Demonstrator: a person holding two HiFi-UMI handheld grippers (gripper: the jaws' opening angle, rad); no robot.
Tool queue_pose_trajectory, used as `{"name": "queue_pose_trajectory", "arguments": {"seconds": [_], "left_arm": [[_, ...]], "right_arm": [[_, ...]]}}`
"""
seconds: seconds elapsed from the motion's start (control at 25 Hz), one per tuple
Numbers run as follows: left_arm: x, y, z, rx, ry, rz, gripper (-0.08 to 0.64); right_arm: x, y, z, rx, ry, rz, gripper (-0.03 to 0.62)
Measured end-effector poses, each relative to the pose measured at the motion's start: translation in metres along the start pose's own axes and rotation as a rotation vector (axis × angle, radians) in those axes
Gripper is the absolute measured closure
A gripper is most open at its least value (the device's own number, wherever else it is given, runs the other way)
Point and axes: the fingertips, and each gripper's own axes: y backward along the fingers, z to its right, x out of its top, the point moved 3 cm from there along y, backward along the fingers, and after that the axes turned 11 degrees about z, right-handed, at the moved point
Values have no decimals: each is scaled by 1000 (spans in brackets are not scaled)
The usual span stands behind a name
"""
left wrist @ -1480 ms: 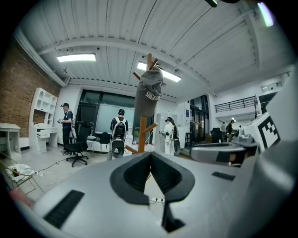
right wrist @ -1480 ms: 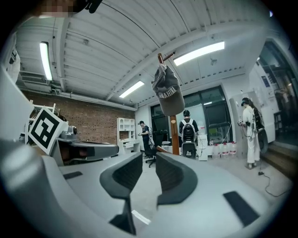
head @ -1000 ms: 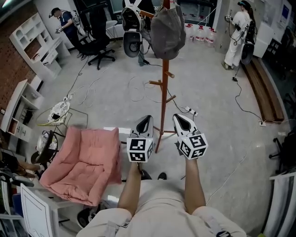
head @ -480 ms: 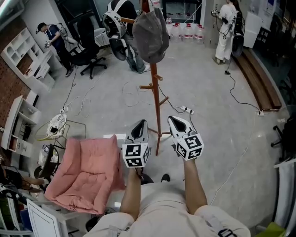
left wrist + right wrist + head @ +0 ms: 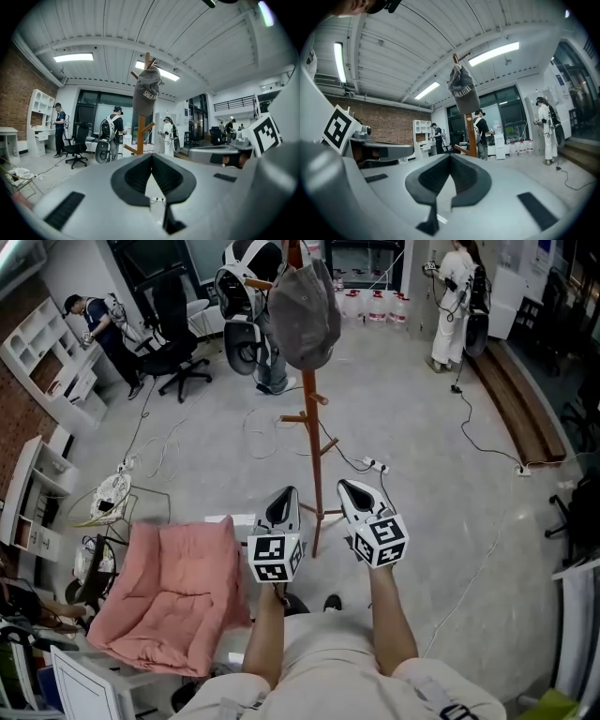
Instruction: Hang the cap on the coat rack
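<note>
A grey cap [image 5: 304, 317] hangs on the top of the wooden coat rack [image 5: 313, 465]. From the left gripper view the cap [image 5: 145, 92] sits on the rack [image 5: 141, 136] straight ahead. The right gripper view has the cap [image 5: 463, 92] up on the rack [image 5: 472, 136] too. My left gripper [image 5: 286, 501] is held low, just left of the pole, jaws shut and empty. My right gripper [image 5: 354, 495] is just right of the pole, shut with nothing in it. Both stand well below the cap and apart from it.
A pink cushioned chair [image 5: 173, 579] stands at my lower left. Cables [image 5: 272, 423] trail over the floor around the rack's base. Several people stand at the far side, one with a backpack [image 5: 246, 334] close behind the rack. White shelving [image 5: 42, 474] lines the left wall.
The view has shifted slightly, so the rack and cap sit a little left of their earlier place. Both grippers stay low beside the pole, shut and empty.
</note>
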Motion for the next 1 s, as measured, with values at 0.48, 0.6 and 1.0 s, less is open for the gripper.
{"name": "queue_pose_trajectory", "arguments": {"seconds": [0.48,0.6,1.0], "left_arm": [[1,0,-12,23,8,0,552],[0,-1,-12,21,9,-3,552],[-5,-1,-12,21,15,-19,552]], "right_arm": [[1,-8,-3,12,15,-18,588],[-1,-10,-4,16,16,-22,588],[-5,-8,-1,2,9,-36,588]]}}
